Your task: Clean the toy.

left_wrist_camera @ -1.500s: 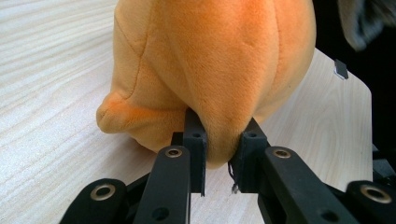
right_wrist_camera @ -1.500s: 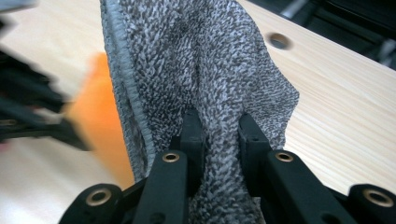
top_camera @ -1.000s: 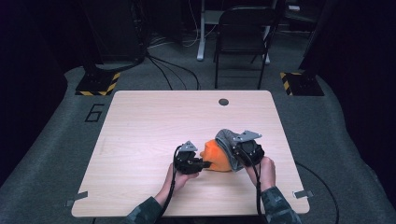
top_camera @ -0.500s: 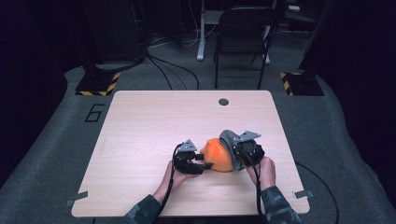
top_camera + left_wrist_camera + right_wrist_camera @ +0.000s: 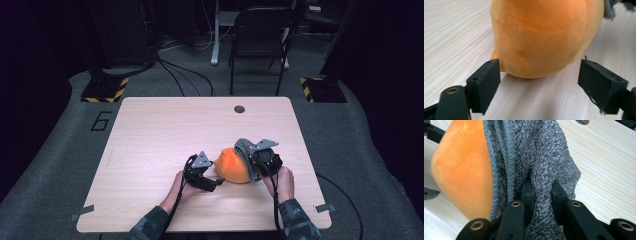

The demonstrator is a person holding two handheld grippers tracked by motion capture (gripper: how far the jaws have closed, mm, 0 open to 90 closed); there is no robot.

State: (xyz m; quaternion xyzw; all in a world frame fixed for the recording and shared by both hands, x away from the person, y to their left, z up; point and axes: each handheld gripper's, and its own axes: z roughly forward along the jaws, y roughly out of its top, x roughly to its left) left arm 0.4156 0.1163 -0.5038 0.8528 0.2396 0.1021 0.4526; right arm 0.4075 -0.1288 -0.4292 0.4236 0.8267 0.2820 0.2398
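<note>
An orange plush (image 5: 233,165) lies on the table (image 5: 150,130) between left gripper (image 5: 212,182) and right gripper (image 5: 252,167).

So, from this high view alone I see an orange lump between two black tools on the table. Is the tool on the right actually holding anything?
Observer: Yes. The right gripper is shut on a fold of grey knitted fabric, pinched between its jaws.
Operator: Is the grey stuff part of the orange thing?
Observer: It lies wrapped against one side of the round orange plush toy. I cannot tell whether it is sewn on.
Operator: And the other tool?
Observer: On the left gripper the jaws have just been opening. They stand apart on either side of the toy's lower end and are not squeezing it.
</note>
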